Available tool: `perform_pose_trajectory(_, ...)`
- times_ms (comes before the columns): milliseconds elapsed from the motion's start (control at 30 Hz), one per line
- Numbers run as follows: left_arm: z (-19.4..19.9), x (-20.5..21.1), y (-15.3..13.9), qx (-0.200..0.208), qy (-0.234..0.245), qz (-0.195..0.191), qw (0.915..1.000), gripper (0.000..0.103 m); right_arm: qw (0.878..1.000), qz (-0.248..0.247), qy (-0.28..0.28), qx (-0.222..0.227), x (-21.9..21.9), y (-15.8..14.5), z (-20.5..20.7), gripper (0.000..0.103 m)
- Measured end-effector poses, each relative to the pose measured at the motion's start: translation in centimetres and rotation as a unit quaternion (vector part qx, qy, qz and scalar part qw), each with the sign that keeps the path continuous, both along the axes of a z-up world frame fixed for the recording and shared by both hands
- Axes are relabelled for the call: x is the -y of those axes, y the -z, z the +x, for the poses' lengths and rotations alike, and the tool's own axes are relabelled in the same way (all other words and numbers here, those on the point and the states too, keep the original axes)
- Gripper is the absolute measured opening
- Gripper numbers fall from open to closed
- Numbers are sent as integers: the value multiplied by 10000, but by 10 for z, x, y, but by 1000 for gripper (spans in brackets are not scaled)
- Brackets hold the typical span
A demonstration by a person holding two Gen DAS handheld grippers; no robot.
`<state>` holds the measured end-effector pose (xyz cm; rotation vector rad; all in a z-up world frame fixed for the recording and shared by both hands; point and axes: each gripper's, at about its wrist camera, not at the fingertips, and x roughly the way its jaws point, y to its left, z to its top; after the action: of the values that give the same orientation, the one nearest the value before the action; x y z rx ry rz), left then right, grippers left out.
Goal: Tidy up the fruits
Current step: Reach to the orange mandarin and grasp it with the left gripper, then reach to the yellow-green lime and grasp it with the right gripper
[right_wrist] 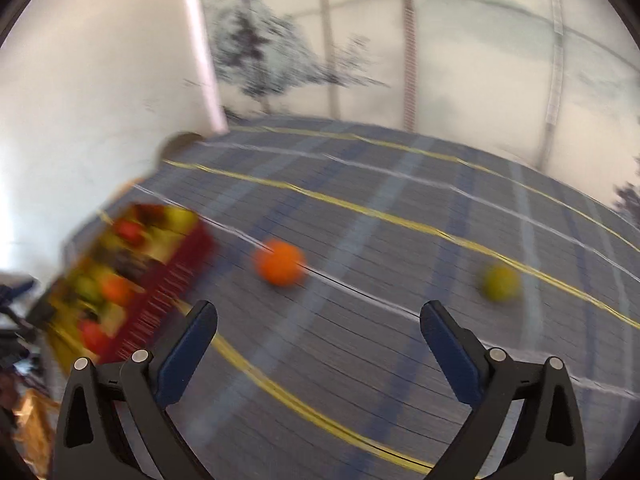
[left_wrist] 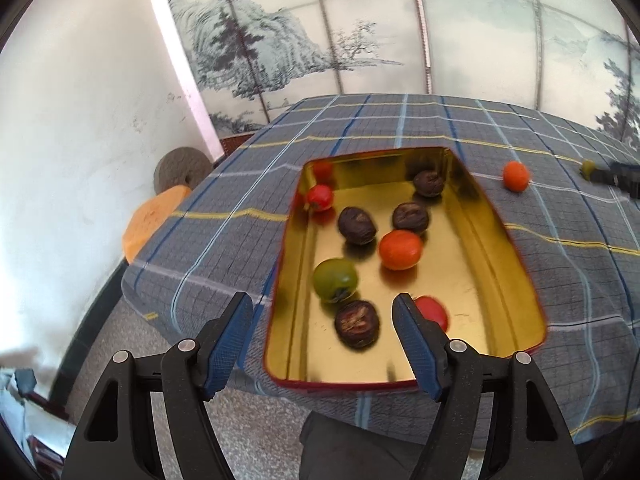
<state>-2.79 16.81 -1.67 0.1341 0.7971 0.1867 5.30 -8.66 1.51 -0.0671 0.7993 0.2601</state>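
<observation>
Left hand-held gripper [left_wrist: 322, 306] agape over tin [left_wrist: 516, 264]; right [right_wrist: 318, 314] agape.

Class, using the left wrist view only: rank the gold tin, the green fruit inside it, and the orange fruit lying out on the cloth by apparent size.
1. Gold tin
2. Green fruit
3. Orange fruit on the cloth, though it lies farther from the camera, so its true size may match the green one.
</observation>
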Motion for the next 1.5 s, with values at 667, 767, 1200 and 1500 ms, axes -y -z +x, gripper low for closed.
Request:
perform_pose_trajectory(667,88,147,-27,-440,1445,74,9885,73,9806,-225,1689,-964,195,55,-4,103)
perform_pose_trajectory(767,112,166,-22,-566,1626,16,9851,73,9789,-378,1759,-969,190,57,-6,103)
perform_pose_trajectory(1200,214,185,29,-1336,1380,-507,9801,72,9786,-380,1805,-913,189,59,-6,103)
perform_pose_trajectory(1500,225,183,51,-1619,1271,-1268,9703,39,9787,-369,1802,-913,189,58,-6,103)
